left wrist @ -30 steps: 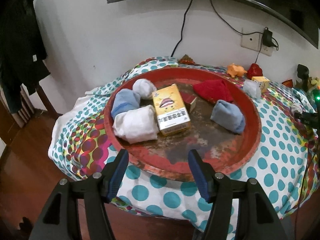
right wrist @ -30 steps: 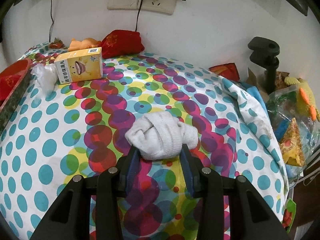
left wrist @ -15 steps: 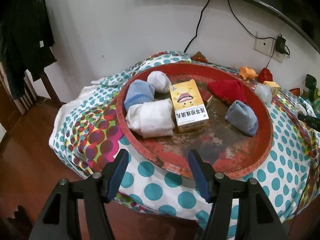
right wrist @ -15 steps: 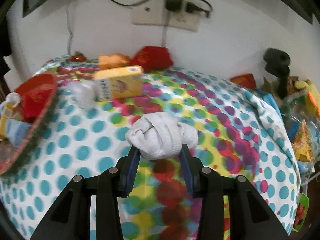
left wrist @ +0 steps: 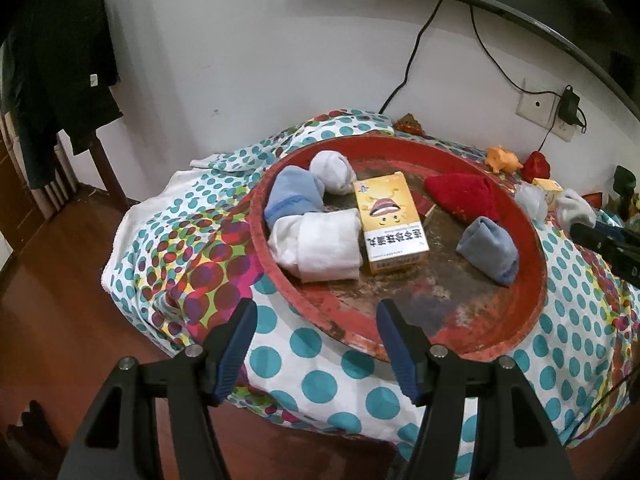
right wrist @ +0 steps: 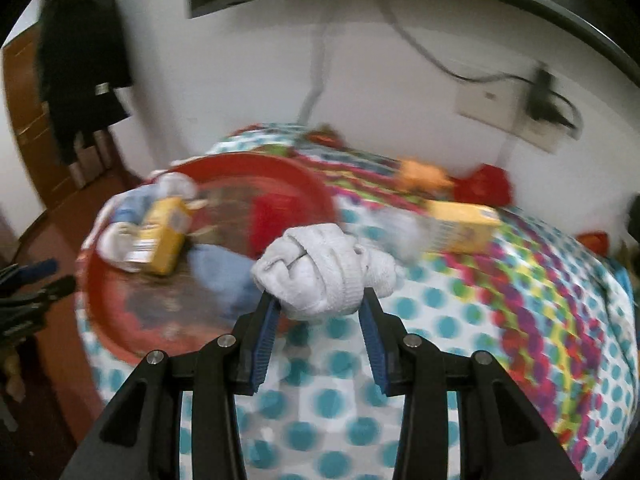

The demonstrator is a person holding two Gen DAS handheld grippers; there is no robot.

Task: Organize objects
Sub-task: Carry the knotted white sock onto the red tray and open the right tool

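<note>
My right gripper point(right wrist: 318, 300) is shut on a rolled white sock point(right wrist: 324, 272), held in the air above the dotted tablecloth point(right wrist: 480, 320) just right of the round red tray point(right wrist: 104, 300); the same sock point(left wrist: 574, 208) shows at the right edge of the left wrist view. The tray point(left wrist: 400, 340) holds a yellow box point(left wrist: 390, 226), two blue sock rolls point(left wrist: 292, 196) point(left wrist: 488, 250), two white rolls point(left wrist: 320, 246) point(left wrist: 334, 170) and a red cloth point(left wrist: 462, 196). Near the tray's front rim my left gripper point(left wrist: 314, 316) hangs open with nothing between its fingers.
A second yellow box point(right wrist: 464, 220), a white wad point(right wrist: 400, 228), an orange toy point(right wrist: 420, 174) and a red pouch point(right wrist: 486, 184) lie on the cloth by the wall. A wall socket with a plugged charger point(left wrist: 568, 100) is behind. Dark clothes hang at the left point(left wrist: 52, 60); wooden floor lies below.
My right gripper has lifted the white sock off the cloth and swung it left, bringing the red tray into its view. The left gripper has drifted slightly, still open.
</note>
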